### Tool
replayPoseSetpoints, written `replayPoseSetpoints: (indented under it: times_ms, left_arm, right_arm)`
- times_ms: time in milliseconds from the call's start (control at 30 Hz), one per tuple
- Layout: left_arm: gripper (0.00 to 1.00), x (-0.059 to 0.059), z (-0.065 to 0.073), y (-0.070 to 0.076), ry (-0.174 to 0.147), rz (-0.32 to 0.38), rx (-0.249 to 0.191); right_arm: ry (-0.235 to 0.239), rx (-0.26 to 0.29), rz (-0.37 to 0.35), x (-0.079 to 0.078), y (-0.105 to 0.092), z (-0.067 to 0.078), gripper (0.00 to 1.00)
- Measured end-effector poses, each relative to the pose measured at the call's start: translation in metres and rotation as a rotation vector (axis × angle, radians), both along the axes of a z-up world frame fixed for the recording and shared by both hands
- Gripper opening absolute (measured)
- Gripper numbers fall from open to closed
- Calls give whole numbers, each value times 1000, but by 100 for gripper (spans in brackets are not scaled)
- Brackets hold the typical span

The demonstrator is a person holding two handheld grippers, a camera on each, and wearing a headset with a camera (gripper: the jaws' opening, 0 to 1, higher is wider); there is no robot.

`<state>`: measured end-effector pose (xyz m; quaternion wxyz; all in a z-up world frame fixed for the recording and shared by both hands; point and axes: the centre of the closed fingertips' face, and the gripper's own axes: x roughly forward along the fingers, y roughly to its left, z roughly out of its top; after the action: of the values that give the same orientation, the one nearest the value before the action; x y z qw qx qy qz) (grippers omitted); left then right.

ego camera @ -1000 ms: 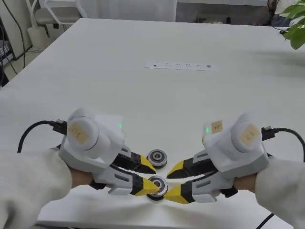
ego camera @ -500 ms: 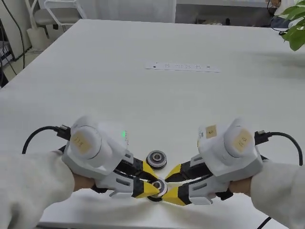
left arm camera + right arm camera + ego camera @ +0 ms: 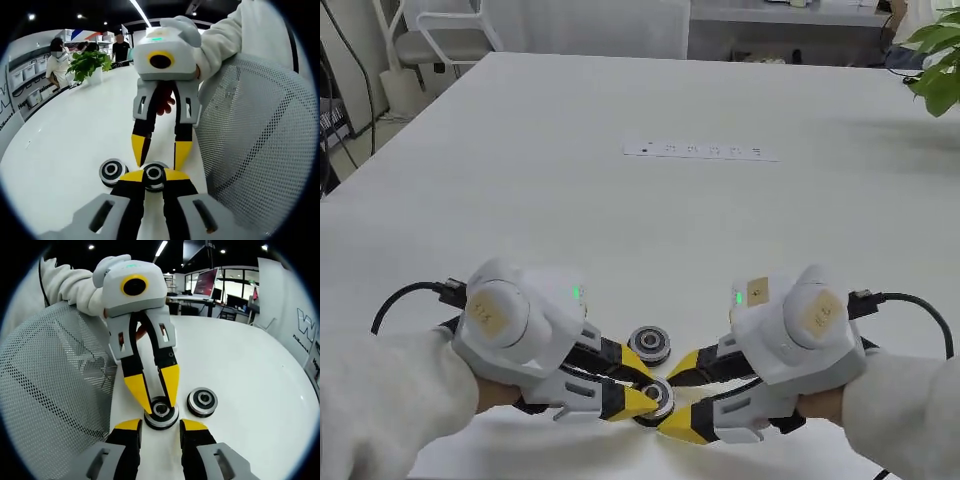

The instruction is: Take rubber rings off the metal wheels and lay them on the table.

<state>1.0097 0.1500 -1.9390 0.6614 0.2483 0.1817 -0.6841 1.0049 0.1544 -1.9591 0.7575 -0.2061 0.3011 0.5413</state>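
Right now: I am working at the near edge of the bench (image 3: 620, 230), with both grippers meeting nose to nose over one wheel.
Left gripper (image 3: 153, 176): it is clenching the near wheel (image 3: 161, 412) across its sides, as far as I can judge. I am using it as the anchor, pinning the wheel flat.
Right gripper (image 3: 160, 426): its jaws are standing apart, one tip to each side of that wheel and just short of it, grasping nothing.
Rubber ring (image 3: 171, 423): it is sitting as the black band round the wheel's rim, not yet off.
Doing it well: I am aiming to close the right tips on the black band alone, not the metal. I am planning to peel it to one side rather than pull straight, since it will likely stretch and snap back.
Risk: the wheel is lying close to the bench edge, so a slip could send it off.
Far wheel (image 3: 649, 342): it is lying flat just beyond, clear of both grippers, with its ring on.
Lay-down spot: the bare bench beyond both wheels is looking suitable, and the power strip (image 3: 700, 150) is lying well farther back.
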Motion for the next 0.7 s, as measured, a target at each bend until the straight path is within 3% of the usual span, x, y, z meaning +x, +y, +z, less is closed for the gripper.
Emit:
replayPoseSetpoints:
  times_ms: [333,700]
  left_arm:
    - [7,1,-1,0,10,18,-9]
    - [8,2,-1,-1,31,32,-18]
  right_arm:
    - [-28,5,13,2,0,2,22]
    - [-20,-3,24,1,-4,2,19]
